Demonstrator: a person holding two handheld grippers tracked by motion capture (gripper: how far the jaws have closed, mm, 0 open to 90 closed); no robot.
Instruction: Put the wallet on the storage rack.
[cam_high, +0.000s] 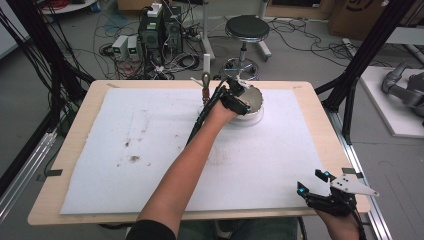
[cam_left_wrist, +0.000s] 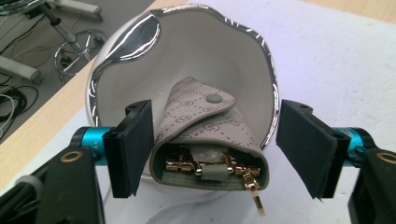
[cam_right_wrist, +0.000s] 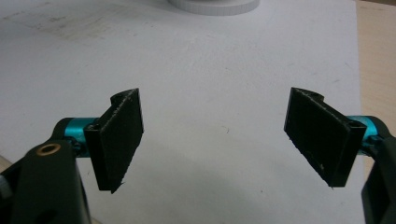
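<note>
My left gripper stands at the far middle of the table, jaws apart on either side of the key pouch, pads not pressing it. The pouch lies in the silver-rimmed white bowl; my hand hides it from above, and its hooks are partly shadowed. My right gripper hovers wide and empty at the near right corner, over the white mat.
</note>
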